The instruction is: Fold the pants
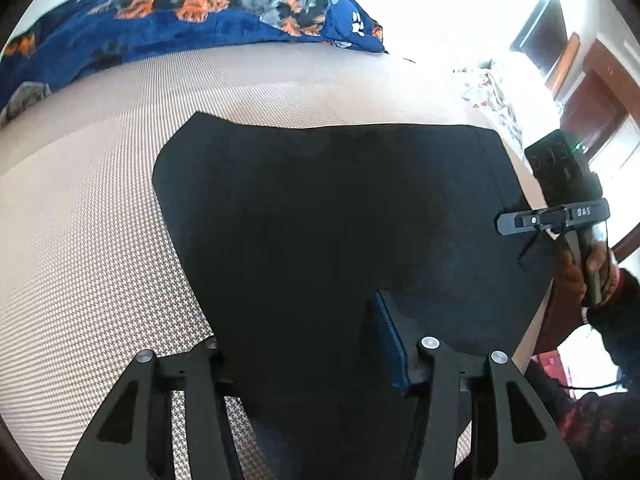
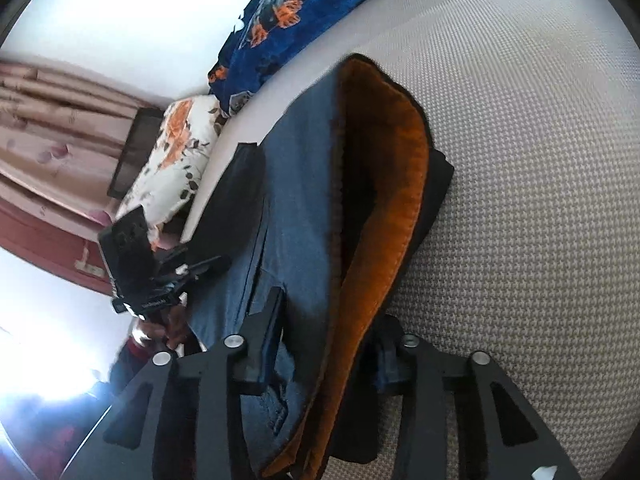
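The dark pants lie flat on the beige woven bed cover. My left gripper is open over their near edge; its right finger rests on the cloth and the left one is hidden under it. In the right wrist view the pants show an orange fleece lining at the open waist. My right gripper straddles the waistband with its jaws apart, cloth between the fingers. The right gripper also shows in the left wrist view, and the left gripper in the right wrist view.
A blue dog-print blanket lies along the far side of the bed. A floral pillow sits at the bed's end, with curtains and dark wooden furniture beyond.
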A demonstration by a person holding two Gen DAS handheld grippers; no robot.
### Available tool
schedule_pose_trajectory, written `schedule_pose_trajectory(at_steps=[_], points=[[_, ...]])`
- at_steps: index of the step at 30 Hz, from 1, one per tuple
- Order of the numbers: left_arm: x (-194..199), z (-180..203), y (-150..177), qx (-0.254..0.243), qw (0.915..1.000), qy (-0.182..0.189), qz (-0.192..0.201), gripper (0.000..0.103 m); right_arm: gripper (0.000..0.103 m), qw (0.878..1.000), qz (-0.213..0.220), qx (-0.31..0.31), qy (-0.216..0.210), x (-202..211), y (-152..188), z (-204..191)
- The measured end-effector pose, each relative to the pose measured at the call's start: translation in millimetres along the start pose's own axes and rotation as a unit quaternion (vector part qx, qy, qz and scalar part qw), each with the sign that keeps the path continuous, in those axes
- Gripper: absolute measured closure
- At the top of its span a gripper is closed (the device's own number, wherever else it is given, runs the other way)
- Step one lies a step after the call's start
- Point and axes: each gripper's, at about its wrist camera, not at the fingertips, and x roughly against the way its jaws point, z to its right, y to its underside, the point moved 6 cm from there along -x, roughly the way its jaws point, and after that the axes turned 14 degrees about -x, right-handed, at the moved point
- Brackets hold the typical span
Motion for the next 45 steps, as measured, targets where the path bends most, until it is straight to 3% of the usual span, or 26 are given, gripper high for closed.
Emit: schedule_pose_trajectory(at_steps=[2, 6, 8, 12, 13, 22, 28, 33, 35, 40, 43, 45], points=[[-1.2, 1.7, -0.2, -0.004, 0.9999, 0.010, -0.002, 0.039, 0.065, 1.000, 0.001, -0.001, -0.003, -0.4, -1.6, -0.6], [-5.2, 9.1, -2.9, -0.024, 0.9997, 0.003, 0.001, 0.037, 0.063, 1.000, 0.008, 0.006, -0.001, -4.9, -3.9, -6.0], [-5.2, 15.2, -1.5, -0.045, 0.9988, -0.016, 0.006, 0.040, 0.069, 1.000, 0.012, 0.012, 0.006, -6.5, -2.8, -6.7], [7.2, 25.6, -3.8, -0.077, 0.9947, -0.062, 0.029, 0.070, 0.073, 1.000, 0.019, 0.020, 0.000, -5.4, 0.2, -10.7], [10.5, 26.9, -4.3, -0.076, 0.9944, -0.065, 0.034, 0.072, 0.074, 1.000, 0.020, 0.020, -0.006, -4.9, 0.8, -11.5], [11.6, 18.9, -6.2, -0.059, 0.9951, -0.069, 0.038, 0.073, 0.076, 0.999, 0.030, 0.016, -0.024, -4.2, 3.0, -12.7], [9.5, 10.3, -1.5, -0.027, 0.9983, -0.038, 0.035, 0.073, 0.076, 0.999, 0.025, 0.016, -0.021, -8.4, 1.8, -10.6], [3.1, 4.0, 1.1, -0.010, 0.9994, -0.023, 0.022, 0.065, 0.075, 0.999, 0.022, 0.017, -0.017, -10.3, 1.8, -9.3], [-0.1, 1.0, 2.5, -0.002, 0.9997, -0.022, 0.015, 0.052, 0.075, 1.000, 0.020, 0.012, -0.020, -12.5, 1.5, -9.1], [-5.2, 4.3, 1.4, -0.005, 0.9999, -0.005, 0.007, 0.041, 0.074, 1.000, 0.019, 0.009, -0.023, -13.5, -0.1, -7.8], [-9.0, 11.3, -0.8, -0.023, 0.9997, -0.010, 0.006, 0.039, 0.070, 1.000, 0.015, 0.008, -0.022, -14.0, -1.1, -6.9], [-9.1, 17.1, -0.9, -0.040, 0.9989, -0.021, 0.012, 0.043, 0.069, 1.000, 0.015, 0.007, -0.019, -15.6, -1.5, -9.2]])
